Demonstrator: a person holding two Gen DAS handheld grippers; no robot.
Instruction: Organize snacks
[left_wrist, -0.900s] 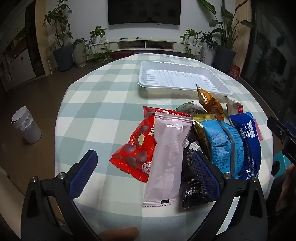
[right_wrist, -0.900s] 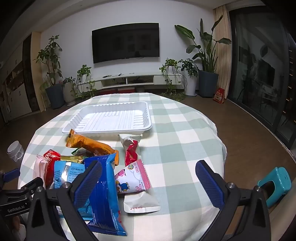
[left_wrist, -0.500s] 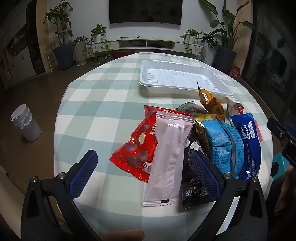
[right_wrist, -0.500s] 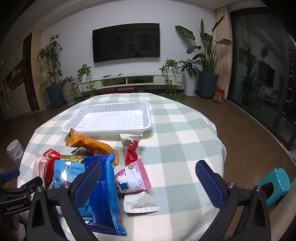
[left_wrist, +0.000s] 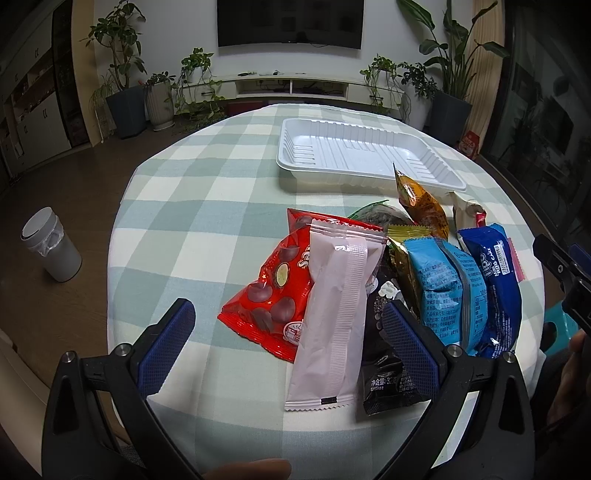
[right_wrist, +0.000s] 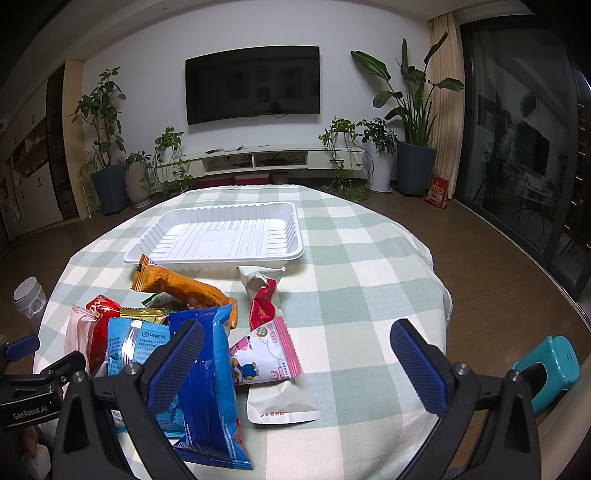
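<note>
A pile of snack packets lies on the checked tablecloth (left_wrist: 207, 221). In the left wrist view a pale pink packet (left_wrist: 334, 314) lies over a red chocolate bag (left_wrist: 273, 291), beside a light blue packet (left_wrist: 448, 291), a dark blue packet (left_wrist: 493, 280), a black packet (left_wrist: 388, 376) and an orange packet (left_wrist: 421, 201). An empty white tray (left_wrist: 369, 155) stands behind the pile; it also shows in the right wrist view (right_wrist: 221, 236). My left gripper (left_wrist: 288, 336) is open just short of the pink packet. My right gripper (right_wrist: 295, 354) is open over the dark blue packet (right_wrist: 210, 369) and a pink-edged packet (right_wrist: 266, 354).
A red-and-white packet (right_wrist: 262, 295) and the orange packet (right_wrist: 181, 288) lie in front of the tray. A white bin (left_wrist: 50, 247) stands on the floor to the left. A teal stool (right_wrist: 546, 369) stands at the right. Plants and a TV unit line the far wall.
The left wrist view has shifted slightly, so the tray and the pile sit a little lower. The right gripper and the packets have not moved. Both grippers stay open.
</note>
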